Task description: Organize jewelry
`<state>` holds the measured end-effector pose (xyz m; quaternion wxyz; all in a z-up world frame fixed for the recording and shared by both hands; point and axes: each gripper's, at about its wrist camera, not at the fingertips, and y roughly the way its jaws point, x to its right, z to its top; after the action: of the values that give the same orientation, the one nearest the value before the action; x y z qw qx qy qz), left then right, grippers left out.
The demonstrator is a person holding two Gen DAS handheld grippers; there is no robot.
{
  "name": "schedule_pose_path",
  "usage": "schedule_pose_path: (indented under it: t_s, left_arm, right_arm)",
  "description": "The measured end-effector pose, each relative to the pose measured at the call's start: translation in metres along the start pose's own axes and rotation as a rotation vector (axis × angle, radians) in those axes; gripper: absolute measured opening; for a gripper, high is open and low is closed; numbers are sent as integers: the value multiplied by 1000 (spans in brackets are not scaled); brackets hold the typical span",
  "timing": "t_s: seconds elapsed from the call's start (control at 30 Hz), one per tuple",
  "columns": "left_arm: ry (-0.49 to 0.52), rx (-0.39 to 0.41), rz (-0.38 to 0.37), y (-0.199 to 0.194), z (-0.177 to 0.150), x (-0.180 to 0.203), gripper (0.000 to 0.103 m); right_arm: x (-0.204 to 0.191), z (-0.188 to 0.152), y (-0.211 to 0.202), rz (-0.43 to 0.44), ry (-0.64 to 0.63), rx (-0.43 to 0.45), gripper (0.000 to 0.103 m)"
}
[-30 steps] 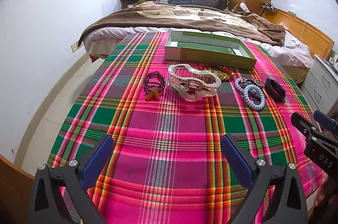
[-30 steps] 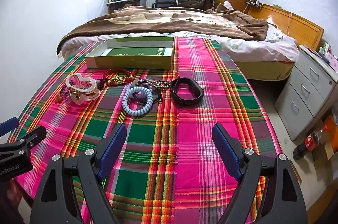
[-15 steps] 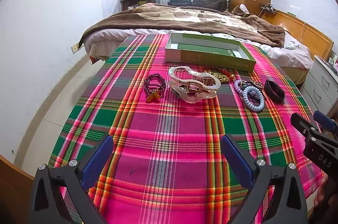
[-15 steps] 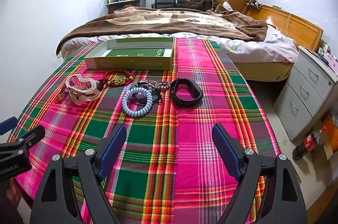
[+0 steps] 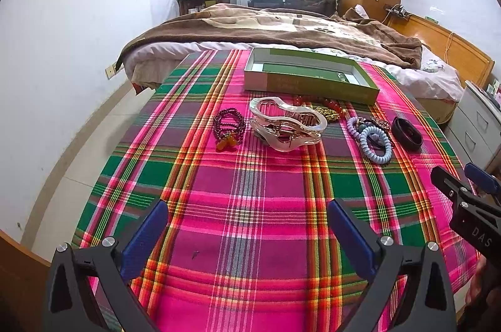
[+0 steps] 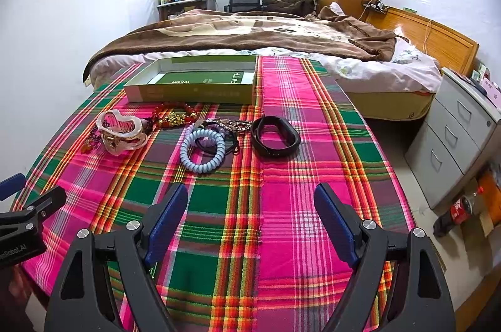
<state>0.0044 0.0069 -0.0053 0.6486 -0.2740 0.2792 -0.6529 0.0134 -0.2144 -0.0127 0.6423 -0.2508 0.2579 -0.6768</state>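
Observation:
On the plaid tablecloth (image 5: 244,206) lies a row of jewelry. From the left: a dark red bead bracelet (image 5: 228,127), a big clear hair claw (image 5: 286,127) (image 6: 122,133), red and gold beads (image 5: 328,109) (image 6: 175,114), a pale blue spiral hair tie (image 5: 374,144) (image 6: 203,152), and a black band (image 5: 407,133) (image 6: 275,136). Behind them stands an open green box (image 5: 310,83) (image 6: 194,90), empty. My left gripper (image 5: 247,227) hovers open near the front edge, well short of the row. My right gripper (image 6: 250,213) is open too, in front of the black band.
A bed with a brown blanket (image 5: 281,28) stands right behind the table. Grey drawers (image 6: 454,137) and a cola bottle (image 6: 457,210) on the floor are to the right. A white wall runs along the left. Each gripper shows at the edge of the other's view.
Both grippers have crept slightly forward toward the jewelry. Nothing on the table has moved, and both stay open.

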Motion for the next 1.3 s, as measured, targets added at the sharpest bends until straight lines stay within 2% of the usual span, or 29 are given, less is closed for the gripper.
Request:
schedule_pose_path:
  t_s: [0.23,0.47,0.63,0.83,0.97,1.2,1.3]
  left_arm:
    - [8,-13,-12,5,1,-1,103]
    - [3,-9,-74,11,2,-15,103]
    - [36,-13,-41,17,7,-28,102]
    - [-45,-38,-54,27,23,-63,100]
    - [-54,-44,-43,31,30,-77,100]
    - [-83,-40,-102,35,37,-95,100]
    - [-104,-56,-115,40,38,-102,100]
  right_arm:
    - [0,2,3,-4,-6,-3,83]
    - [1,6,9,13,-11,5,83]
    - [-1,13,15,64,-28,19,83]
    - [-21,31,25,181,-107,34,83]
    - [-44,44,37,254,-195,20,83]
    - [-91,62,69,388,-362,-22,83]
    - [-108,65,79,416,-425,-25,83]
